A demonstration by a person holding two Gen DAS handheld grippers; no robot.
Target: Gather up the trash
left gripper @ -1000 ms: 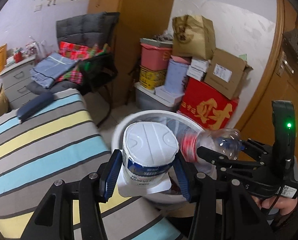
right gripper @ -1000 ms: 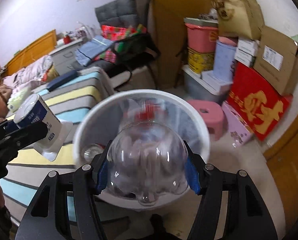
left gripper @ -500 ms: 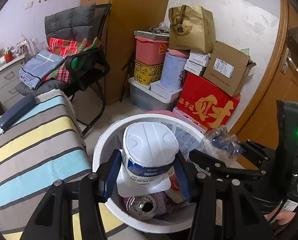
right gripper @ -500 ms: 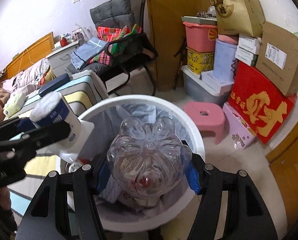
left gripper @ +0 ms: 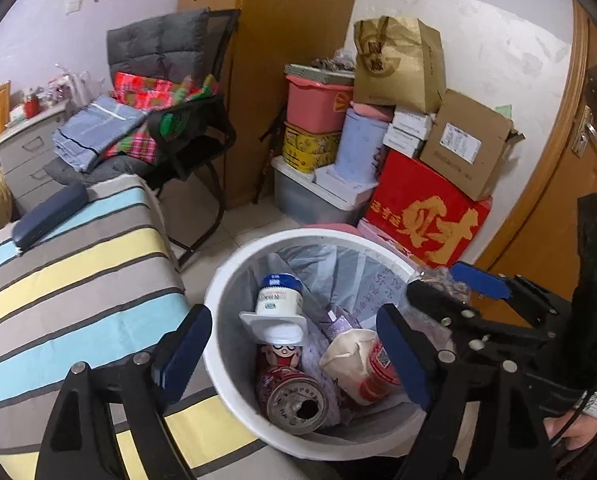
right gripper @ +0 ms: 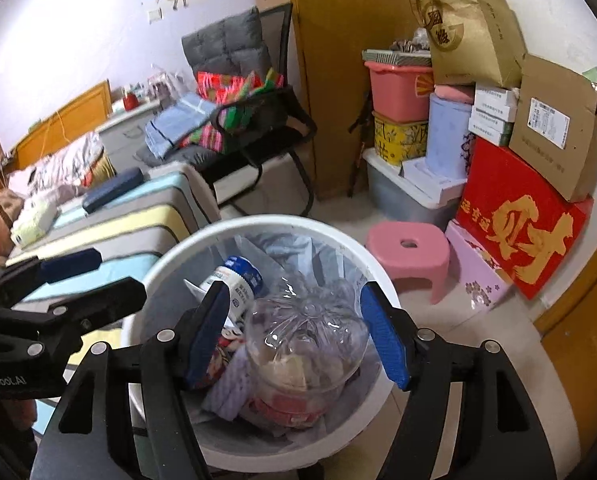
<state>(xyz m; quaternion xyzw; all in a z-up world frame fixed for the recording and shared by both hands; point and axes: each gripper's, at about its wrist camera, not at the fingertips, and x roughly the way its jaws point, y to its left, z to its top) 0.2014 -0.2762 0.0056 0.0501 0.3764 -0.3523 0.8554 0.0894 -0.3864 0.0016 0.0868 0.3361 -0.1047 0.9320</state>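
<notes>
1. Bin (left gripper: 234,280): white, lined with a pale bag, on the floor just beside the striped bed (left gripper: 70,264); holds cup, bottle, can and wrappers.
2. Cup (left gripper: 278,300): white yoghurt tub, blue-labelled, inside the bin against the far-left wall, lying on other trash; touched by neither gripper.
3. Bottle (right gripper: 306,336): clear, crumpled, base up, between the right fingers; contact with the blue pads not evident, resting on trash or dropping, cannot tell which.
4. Can (left gripper: 296,400): red, opened end up, at the near side of the bin.
5. Left gripper (left gripper: 294,356): jaws wide apart, empty, above the bin mouth.
6. Right gripper (right gripper: 294,332): jaws apart, over the bin, straddling the bottle.
7. Step judged: release into bin, nearly done.
8. Handling advice: keep jaws spread; lift straight up, clear of rim and liner; avoid snagging the bag; confirm both items sit below the rim; then turn toward the bed for remaining trash.
</notes>
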